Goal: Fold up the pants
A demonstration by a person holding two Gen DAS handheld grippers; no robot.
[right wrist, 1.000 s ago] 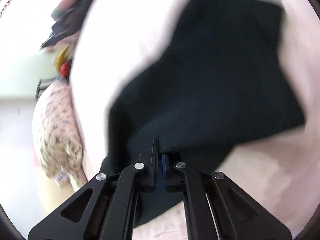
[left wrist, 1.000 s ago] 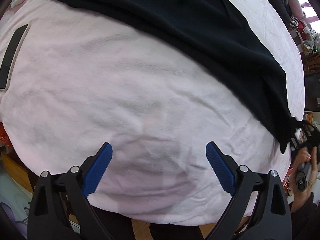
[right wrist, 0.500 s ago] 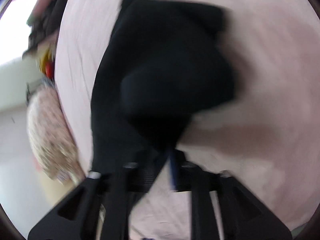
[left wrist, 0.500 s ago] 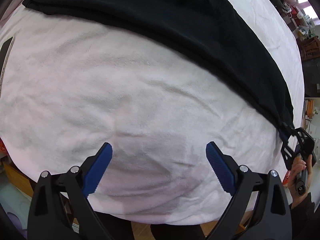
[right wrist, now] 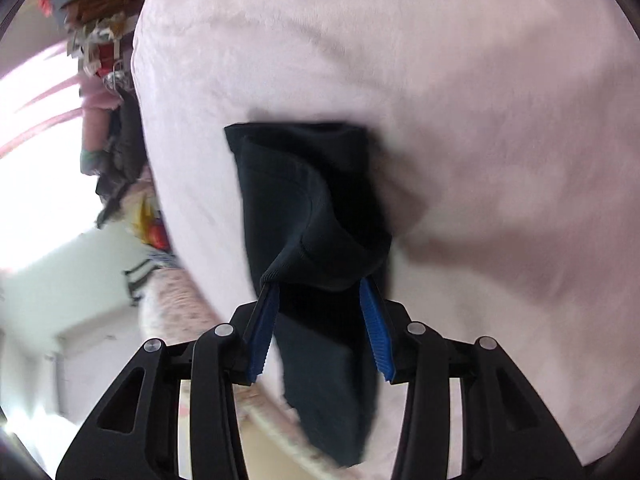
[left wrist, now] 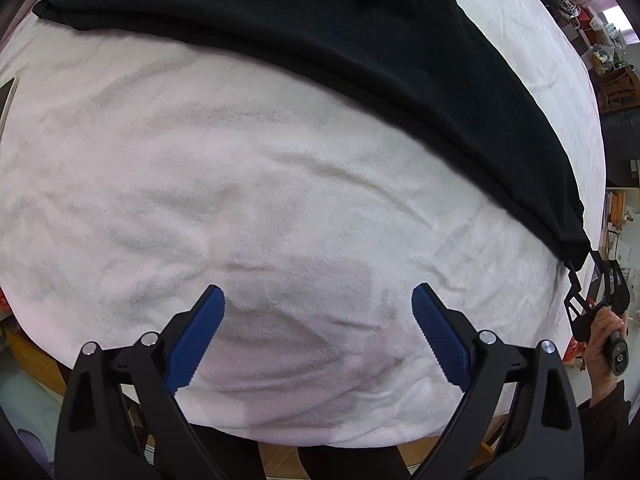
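Across the white blanket (left wrist: 248,184) the black pants (left wrist: 360,52) lie in a long folded band, their near end now dropped onto the blanket where a second ago it hung pinched. That right gripper (right wrist: 320,292) is spreading its jaws, a fold of cloth draped between the blue pads without being squeezed. Well short of the pants, the left gripper (left wrist: 318,300) hovers over bare blanket, jaws wide, holding nothing. Beyond the blanket's far edge, cluttered shelves (left wrist: 608,40) stand.

White blanket-covered bed (left wrist: 280,168), wooden floor (left wrist: 280,460) below, bright window (right wrist: 24,92).
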